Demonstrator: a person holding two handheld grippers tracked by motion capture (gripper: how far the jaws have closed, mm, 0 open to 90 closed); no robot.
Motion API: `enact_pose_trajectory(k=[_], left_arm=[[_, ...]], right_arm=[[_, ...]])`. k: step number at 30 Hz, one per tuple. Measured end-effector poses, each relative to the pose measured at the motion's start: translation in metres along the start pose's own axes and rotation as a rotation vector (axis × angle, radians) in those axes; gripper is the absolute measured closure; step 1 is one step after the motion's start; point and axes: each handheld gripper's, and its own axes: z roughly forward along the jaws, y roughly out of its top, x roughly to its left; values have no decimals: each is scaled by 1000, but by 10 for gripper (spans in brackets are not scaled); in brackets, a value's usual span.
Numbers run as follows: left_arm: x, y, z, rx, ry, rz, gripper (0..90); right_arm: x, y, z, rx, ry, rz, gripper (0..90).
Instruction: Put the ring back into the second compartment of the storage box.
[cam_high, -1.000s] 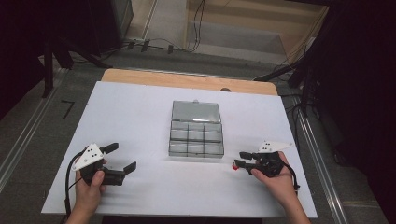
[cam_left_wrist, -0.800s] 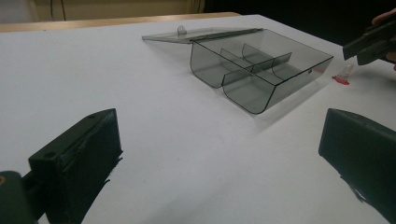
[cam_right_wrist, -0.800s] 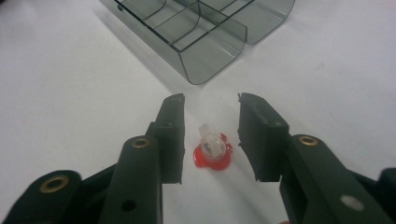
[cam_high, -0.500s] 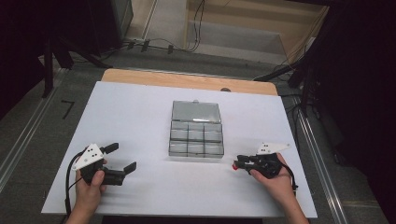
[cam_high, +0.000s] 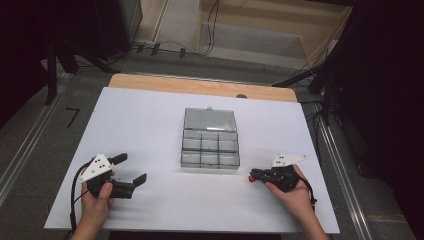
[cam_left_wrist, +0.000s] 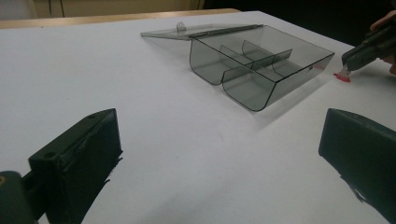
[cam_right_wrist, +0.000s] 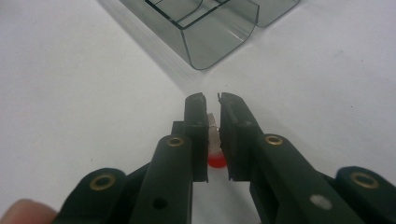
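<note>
My right gripper (cam_right_wrist: 212, 100) view shows my jaws, just closing, clamped on a small red-based piece (cam_right_wrist: 215, 161) resting on the table (cam_high: 150, 120). Left gripper (cam_high: 131, 170) gapes, empty. The compartment box (cam_high: 210, 145) sits near, lid open.

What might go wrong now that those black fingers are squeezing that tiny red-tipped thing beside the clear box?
The right gripper has just been closing its fingers on the small red-based piece. The piece sits low between them, so it may slip or pop out when lifted. The compartment box is light-looking and close by; a bump could shove it across the table. The left gripper rests open, away from the box, not steadying it.
</note>
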Motion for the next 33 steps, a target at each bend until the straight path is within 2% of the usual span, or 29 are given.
enact_pose_trajectory(k=[12, 18, 24, 33], left_arm=[[0, 0, 0, -2, -3, 2, 0], [-1, 0, 1, 2, -3, 12, 0], [-2, 0, 0, -3, 1, 15, 0], [-3, -1, 1, -4, 1, 21, 0]], right_arm=[[2, 1, 0, 4, -15, -7, 842], [4, 4, -2, -4, -8, -19, 842], [5, 8, -5, -7, 5, -5, 842], [8, 14, -11, -20, 6, -9, 843]])
